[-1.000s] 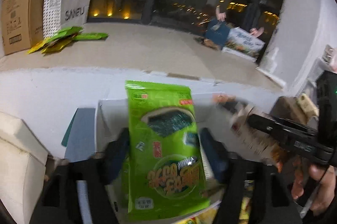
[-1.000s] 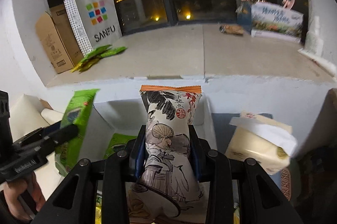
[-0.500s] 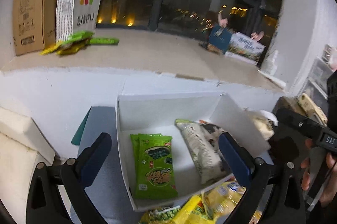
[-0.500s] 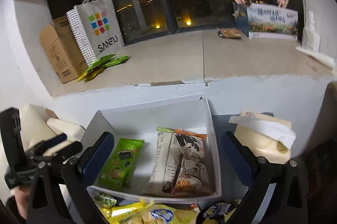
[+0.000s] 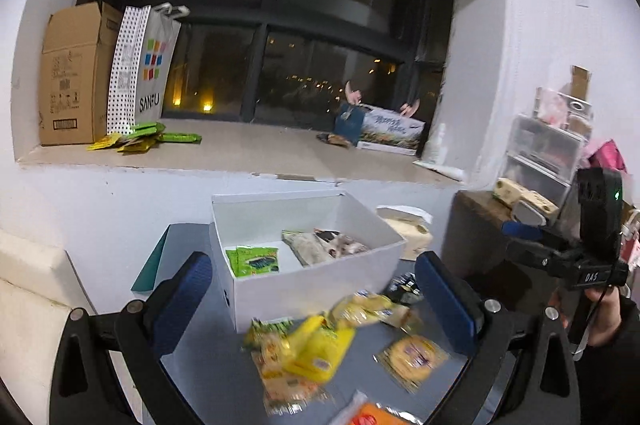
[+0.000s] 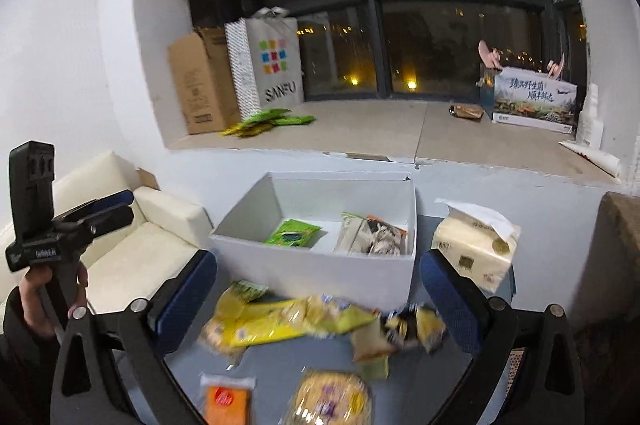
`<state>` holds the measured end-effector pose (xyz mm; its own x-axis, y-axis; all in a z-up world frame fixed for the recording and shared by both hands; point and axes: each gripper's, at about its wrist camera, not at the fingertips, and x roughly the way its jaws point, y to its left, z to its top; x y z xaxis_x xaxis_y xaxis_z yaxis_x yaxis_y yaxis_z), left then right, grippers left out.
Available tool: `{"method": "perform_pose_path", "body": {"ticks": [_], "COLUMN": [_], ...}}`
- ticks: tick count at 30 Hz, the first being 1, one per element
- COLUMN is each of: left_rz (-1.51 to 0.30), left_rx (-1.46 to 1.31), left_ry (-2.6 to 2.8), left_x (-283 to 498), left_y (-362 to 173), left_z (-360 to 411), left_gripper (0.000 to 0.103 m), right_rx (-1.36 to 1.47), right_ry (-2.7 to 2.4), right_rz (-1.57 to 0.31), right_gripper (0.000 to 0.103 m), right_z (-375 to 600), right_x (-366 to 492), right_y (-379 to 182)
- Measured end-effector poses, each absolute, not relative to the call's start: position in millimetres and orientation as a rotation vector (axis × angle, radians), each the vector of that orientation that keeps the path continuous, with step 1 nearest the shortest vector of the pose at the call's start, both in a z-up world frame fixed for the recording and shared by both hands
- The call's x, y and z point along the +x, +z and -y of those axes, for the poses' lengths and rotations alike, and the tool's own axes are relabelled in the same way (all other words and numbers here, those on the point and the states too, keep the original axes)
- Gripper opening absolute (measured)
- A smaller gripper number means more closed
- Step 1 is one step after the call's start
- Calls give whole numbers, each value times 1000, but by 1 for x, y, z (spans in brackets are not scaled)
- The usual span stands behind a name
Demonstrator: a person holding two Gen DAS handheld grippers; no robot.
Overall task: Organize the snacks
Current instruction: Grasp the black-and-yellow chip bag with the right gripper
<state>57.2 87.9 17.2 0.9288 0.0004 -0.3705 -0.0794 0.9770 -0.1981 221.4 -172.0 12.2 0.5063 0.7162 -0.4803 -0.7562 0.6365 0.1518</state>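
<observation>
White box (image 6: 316, 271) at the worktop's back edge holds a green packet (image 6: 293, 233) and a grey bag (image 6: 372, 235); both grippers' jaws are spread wide, holding nothing.

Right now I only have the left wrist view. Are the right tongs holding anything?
Observer: No. The right wrist view shows the right tongs wide open and empty.
Operator: What's half hidden behind the box's right side?
Observer: A tissue pack. It shows whole here, standing beside the white box.
Operator: And the orange thing cut off at my bottom edge?
Observer: An orange packet with a pale top strip. It lies flat on the grey table, apart from the yellow packets.
</observation>
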Motion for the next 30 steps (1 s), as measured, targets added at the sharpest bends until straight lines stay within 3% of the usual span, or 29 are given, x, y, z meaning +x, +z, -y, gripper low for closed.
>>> {"method": "perform_pose_path", "body": {"ticks": [10,16,30], "left_rz": [-423,-478,-506], "left_rx": [-207,-216,-193], "left_ry": [-7,-12,-2], "left_x": [2,9,6], "left_y": [-7,-24,-35], "left_z": [-48,-41,-44], "left_gripper": [103,103,103], "right_rx": [-43,18,-111], "right_ry": [804,742,717], "right_rz": [-530,-678,-782], "right_gripper": [103,103,103], "right_z": [240,257,196], "right_x": [153,185,277], "right_y": [-32,-70,-108]}}
